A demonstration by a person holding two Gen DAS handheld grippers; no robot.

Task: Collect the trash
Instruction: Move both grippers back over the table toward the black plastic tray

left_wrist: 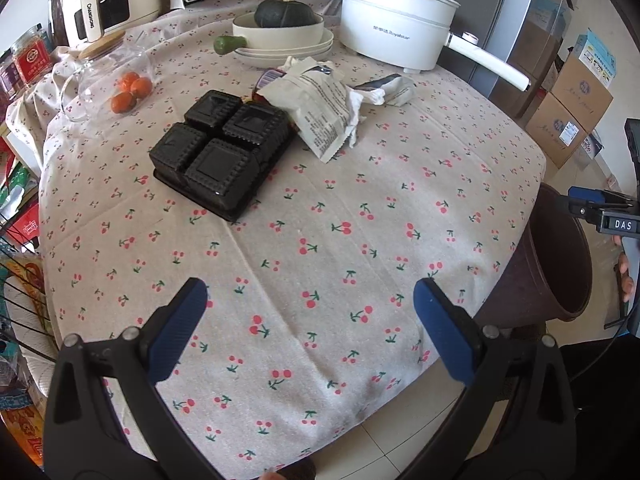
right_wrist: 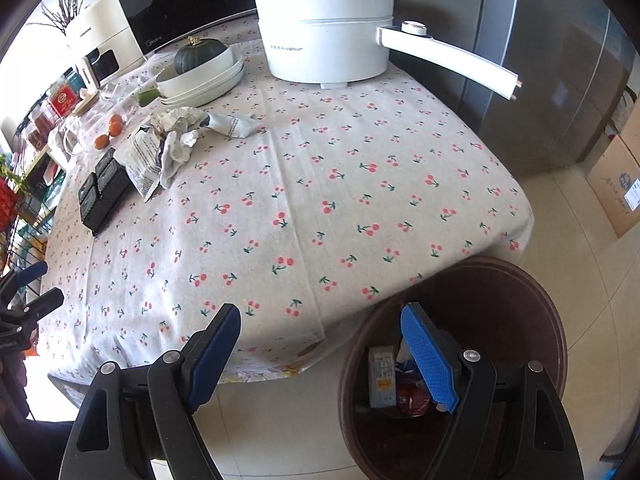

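Cherry-print cloth covers the worktop [left_wrist: 360,208], with a microwave, a white electric pot [left_wrist: 396,28] and a bowl holding a dark squash along its far side. Both grippers are empty, fingers spread wide. Beyond the left gripper [left_wrist: 310,328], well ahead of its fingers and a little to their left, sits a black plastic tray [left_wrist: 222,152]; touching the tray's far right edge lie a printed wrapper [left_wrist: 320,108] and crumpled paper [left_wrist: 362,108]. The right gripper [right_wrist: 320,354] hangs at the worktop's near edge, its right finger over the brown trash bin [right_wrist: 520,304] on the floor, where a small carton [right_wrist: 382,376] and other scraps already lie. My read is that one drop is done and the next pickup is starting. Either gripper must reach forward across the cloth to the wrapper pile, close on a single piece and carry it to the bin.
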